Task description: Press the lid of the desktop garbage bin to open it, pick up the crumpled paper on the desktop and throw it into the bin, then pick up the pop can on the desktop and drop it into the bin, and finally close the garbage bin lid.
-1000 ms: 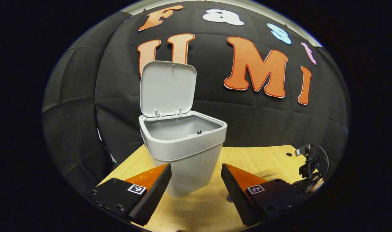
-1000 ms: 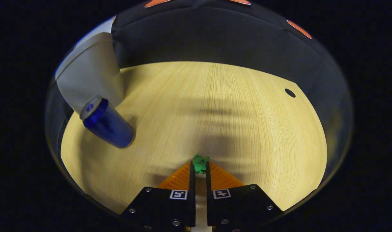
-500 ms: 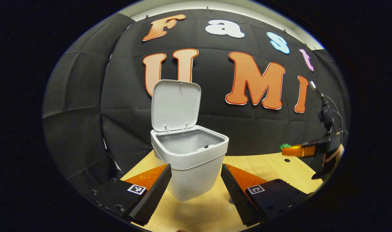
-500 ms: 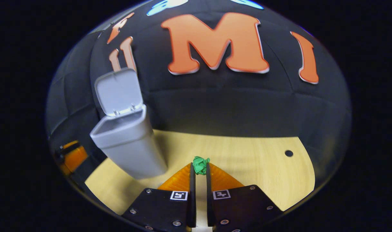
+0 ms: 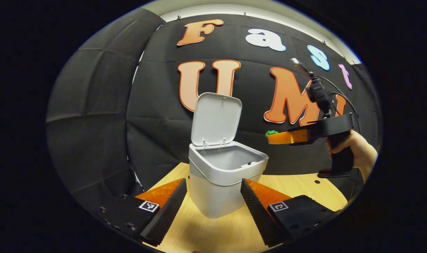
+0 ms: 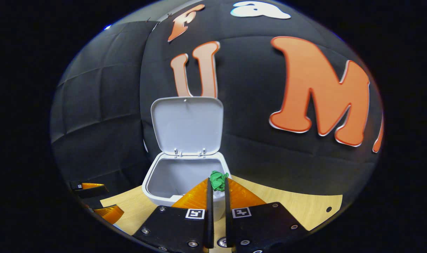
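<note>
While pinching the crumpled paper [image 6: 218,180] between both fingers, right hand-held gripper [image 6: 217,188] raised just over the rim of the bin [image 6: 153,191], lid [image 6: 187,124] upright. Left hand-held gripper [image 5: 213,200] spread, low over the tabletop [image 5: 297,184], fingers flanking the bin.

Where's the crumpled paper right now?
The crumpled paper is pinched in the right gripper, held in the air by the near right rim of the open bin, not yet dropped in.

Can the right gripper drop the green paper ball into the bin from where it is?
Probably yes: the lid stands open and nothing blocks the bin; the right hand-held gripper holds the paper ball by its rim.
</note>
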Demonstrator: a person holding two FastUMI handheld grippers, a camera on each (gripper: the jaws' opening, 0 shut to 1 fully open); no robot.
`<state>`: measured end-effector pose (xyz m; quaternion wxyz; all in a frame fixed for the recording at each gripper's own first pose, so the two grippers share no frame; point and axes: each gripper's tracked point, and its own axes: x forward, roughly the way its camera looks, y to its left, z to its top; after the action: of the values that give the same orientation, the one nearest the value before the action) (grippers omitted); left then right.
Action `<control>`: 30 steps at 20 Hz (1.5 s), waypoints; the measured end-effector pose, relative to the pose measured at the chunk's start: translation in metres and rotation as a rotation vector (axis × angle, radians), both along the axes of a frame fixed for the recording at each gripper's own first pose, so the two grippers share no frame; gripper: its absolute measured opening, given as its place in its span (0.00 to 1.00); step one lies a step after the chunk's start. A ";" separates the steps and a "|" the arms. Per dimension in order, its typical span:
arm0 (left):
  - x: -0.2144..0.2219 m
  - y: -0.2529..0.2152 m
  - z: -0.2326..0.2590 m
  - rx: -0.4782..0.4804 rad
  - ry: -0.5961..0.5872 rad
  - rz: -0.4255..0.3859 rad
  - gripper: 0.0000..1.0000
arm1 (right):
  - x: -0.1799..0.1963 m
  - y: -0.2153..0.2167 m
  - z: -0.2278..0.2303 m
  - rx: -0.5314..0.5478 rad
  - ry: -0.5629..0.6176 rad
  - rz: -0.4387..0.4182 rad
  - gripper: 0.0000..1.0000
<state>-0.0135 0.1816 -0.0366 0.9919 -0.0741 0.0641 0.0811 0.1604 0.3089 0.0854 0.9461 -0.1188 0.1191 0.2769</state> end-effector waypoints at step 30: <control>0.046 -0.134 -0.037 0.047 0.015 -0.213 0.95 | -0.065 -0.280 -0.030 0.252 -0.121 -0.503 0.81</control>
<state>0.0325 0.0474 -0.0734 0.9959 -0.0427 0.0770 -0.0229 0.0955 0.0290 0.0551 0.9977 0.0167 0.0526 0.0387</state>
